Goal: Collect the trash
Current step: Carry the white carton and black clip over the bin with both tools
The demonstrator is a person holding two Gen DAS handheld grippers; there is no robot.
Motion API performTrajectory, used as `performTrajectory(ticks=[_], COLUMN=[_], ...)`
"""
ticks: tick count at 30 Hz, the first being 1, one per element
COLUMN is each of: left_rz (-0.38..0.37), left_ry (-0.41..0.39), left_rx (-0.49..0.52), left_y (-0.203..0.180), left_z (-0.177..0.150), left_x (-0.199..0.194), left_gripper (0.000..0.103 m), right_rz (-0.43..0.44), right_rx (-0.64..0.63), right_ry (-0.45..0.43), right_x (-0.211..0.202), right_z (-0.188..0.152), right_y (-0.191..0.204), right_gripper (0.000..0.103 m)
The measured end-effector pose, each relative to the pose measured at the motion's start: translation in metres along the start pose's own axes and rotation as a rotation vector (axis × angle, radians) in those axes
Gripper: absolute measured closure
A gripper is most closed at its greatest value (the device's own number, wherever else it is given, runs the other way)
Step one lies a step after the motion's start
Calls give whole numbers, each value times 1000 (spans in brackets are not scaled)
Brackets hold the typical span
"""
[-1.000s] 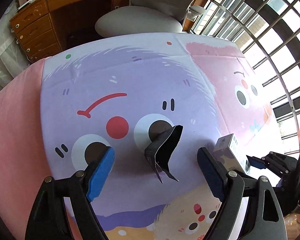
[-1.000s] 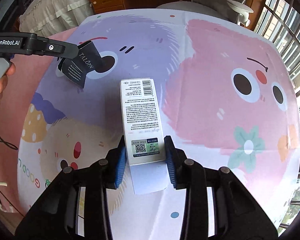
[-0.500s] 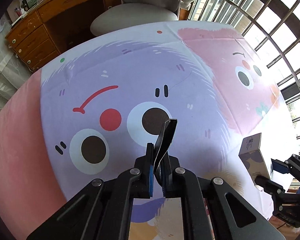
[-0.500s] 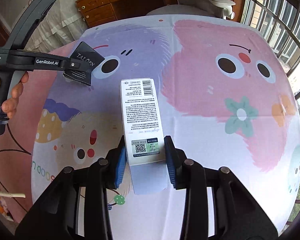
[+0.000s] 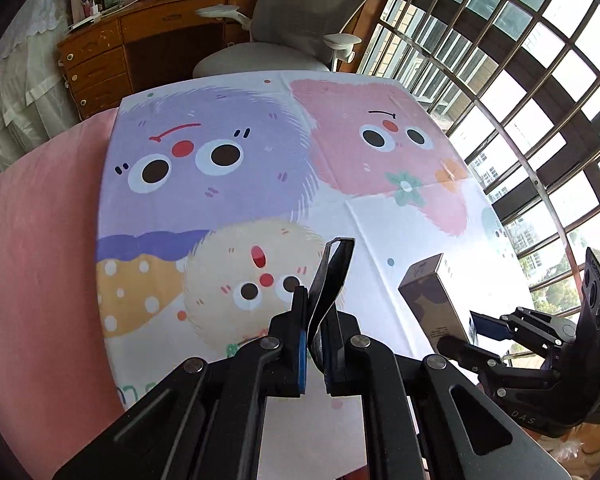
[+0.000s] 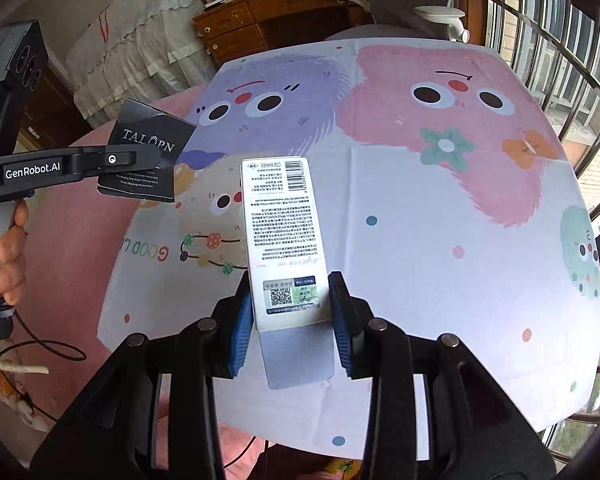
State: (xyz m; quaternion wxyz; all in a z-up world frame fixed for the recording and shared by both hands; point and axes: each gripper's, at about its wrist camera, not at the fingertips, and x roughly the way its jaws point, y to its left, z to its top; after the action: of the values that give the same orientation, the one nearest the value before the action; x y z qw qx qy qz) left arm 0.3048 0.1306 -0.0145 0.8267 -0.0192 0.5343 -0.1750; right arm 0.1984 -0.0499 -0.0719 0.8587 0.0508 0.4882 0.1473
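My left gripper point(image 5: 315, 334) is shut on a folded black card sleeve point(image 5: 332, 276), held edge-on well above the cartoon tablecloth point(image 5: 220, 208). From the right wrist view the same black card sleeve point(image 6: 150, 152) reads "TALOPN" and hangs at the left, pinched by the left gripper point(image 6: 156, 160). My right gripper point(image 6: 290, 312) is shut on a tall white carton point(image 6: 280, 232) with a barcode and QR label, lifted off the cloth. That white carton point(image 5: 436, 300) also shows at the lower right of the left wrist view, gripped by the right gripper point(image 5: 466, 336).
The table's cloth lies over a pink cover point(image 5: 40, 260). A grey office chair point(image 5: 296, 20) and a wooden desk point(image 5: 140, 44) stand beyond the far edge. Barred windows point(image 5: 520, 80) run along the right. A person's hand point(image 6: 8, 256) holds the left gripper's handle.
The left gripper closed on the black card sleeve, lifted it and drew back toward the near side. The right gripper kept hold of the white carton and also rose and pulled back.
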Motion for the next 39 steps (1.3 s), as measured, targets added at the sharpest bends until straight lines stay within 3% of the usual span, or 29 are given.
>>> performTrajectory(ticks=[8,13,16,27,39], left_rz=[1,29,61,106,139], left_ry=[-38,11,41,127,207], left_rx=[-107,-142,-146,-145,-67], left_y=[-95,-142,-160,-182,-169], left_z=[-146,-227,-258,-315,-354], left_x=[-46,-51,-50,-16,92], left_gripper=[97,97,97,97,97], right_rz=[62,83,84,60,-28], right_rx=[-82,-105,-108,-55,45], right_ry=[-33,17,61,201,284], right_x=[-94,-125,-130,-94,8], right_z=[-109,-177,-213,-295,-345], right_y=[-12,-23,-29,-45,-68], right_gripper=[71,71,71,71,71])
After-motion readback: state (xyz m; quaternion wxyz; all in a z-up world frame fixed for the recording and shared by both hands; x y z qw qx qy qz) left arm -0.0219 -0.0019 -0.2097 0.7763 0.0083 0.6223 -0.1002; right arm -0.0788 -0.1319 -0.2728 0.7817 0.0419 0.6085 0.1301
